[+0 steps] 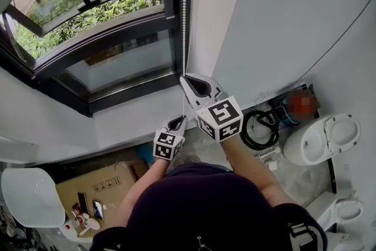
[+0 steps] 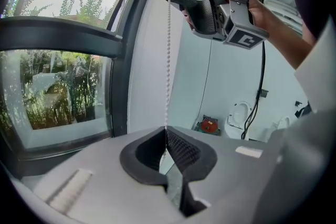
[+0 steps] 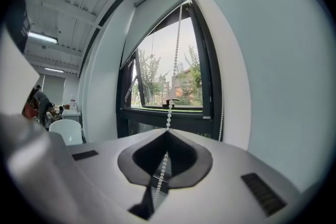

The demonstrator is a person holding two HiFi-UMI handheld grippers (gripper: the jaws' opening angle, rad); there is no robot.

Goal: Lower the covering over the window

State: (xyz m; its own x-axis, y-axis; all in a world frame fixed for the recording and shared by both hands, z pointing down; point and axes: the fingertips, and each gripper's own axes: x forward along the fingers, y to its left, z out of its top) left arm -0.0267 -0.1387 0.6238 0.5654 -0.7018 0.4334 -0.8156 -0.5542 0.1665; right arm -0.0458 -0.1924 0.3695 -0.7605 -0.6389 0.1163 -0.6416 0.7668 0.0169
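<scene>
so starting at the left, the window [image 1: 100, 26] is taking up that whole side, and the covering [image 3: 157, 21] is looking like it's sitting way up at the top of the glass, so imo nearly all the lowering is yet to be done. the bead chain [image 1: 184, 14] is hanging straight down along the right edge of the frame. the left claw [image 2: 167, 134] is pinching it shut low down, and the right claw [image 3: 167, 136] is sitting just above, also clamped tight on the same strand. for doing this well i'd be pulling straight down in line with the chain, going hand over hand so one claw is always gripping while the other is reaching up, and not yanking sideways since those beads are probably slippy. room-wise, the frame is sitting right beside the chain on the left and the bare wall [image 1: 282, 20] is crowding in on the right, so the open room is mostly running downward toward the person's body
</scene>
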